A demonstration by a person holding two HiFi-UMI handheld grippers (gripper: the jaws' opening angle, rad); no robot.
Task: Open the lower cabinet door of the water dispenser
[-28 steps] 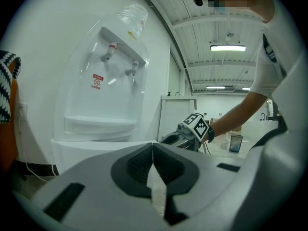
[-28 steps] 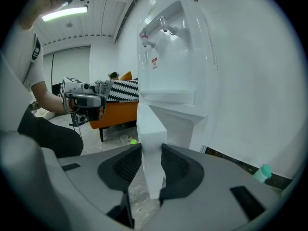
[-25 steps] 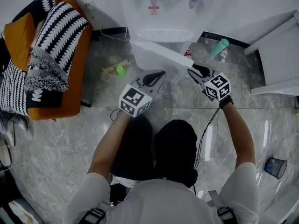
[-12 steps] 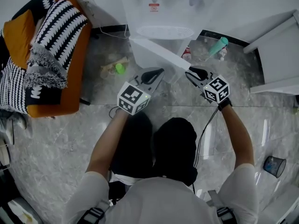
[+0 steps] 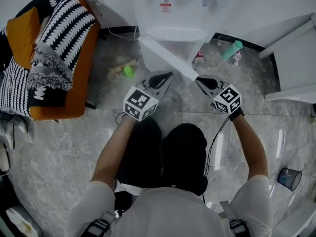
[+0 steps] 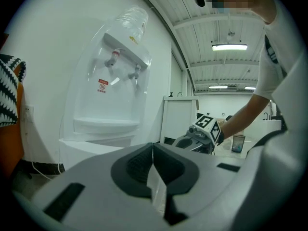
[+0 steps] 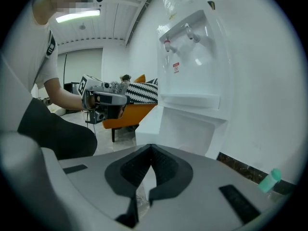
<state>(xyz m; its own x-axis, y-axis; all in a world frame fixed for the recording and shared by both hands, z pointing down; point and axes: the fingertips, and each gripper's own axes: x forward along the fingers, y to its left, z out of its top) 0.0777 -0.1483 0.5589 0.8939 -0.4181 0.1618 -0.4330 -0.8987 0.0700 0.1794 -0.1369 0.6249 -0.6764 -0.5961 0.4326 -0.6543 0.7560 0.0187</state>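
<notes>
The open cabinet door [image 5: 165,58] juts out as a barrier, bottles [image 5: 231,50] crowding its right, bare floor [image 5: 187,102] before it

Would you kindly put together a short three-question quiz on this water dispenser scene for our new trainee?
1. True or false: the lower cabinet door of the water dispenser is shut.
2. What is draped over the orange seat? A) a black-and-white patterned blanket B) a red towel C) a blue jacket
3. Fill in: the jaws of the left gripper are ____.
Key: 1 false, the door stands swung open; 2 A; 3 together, with nothing between them.
</notes>
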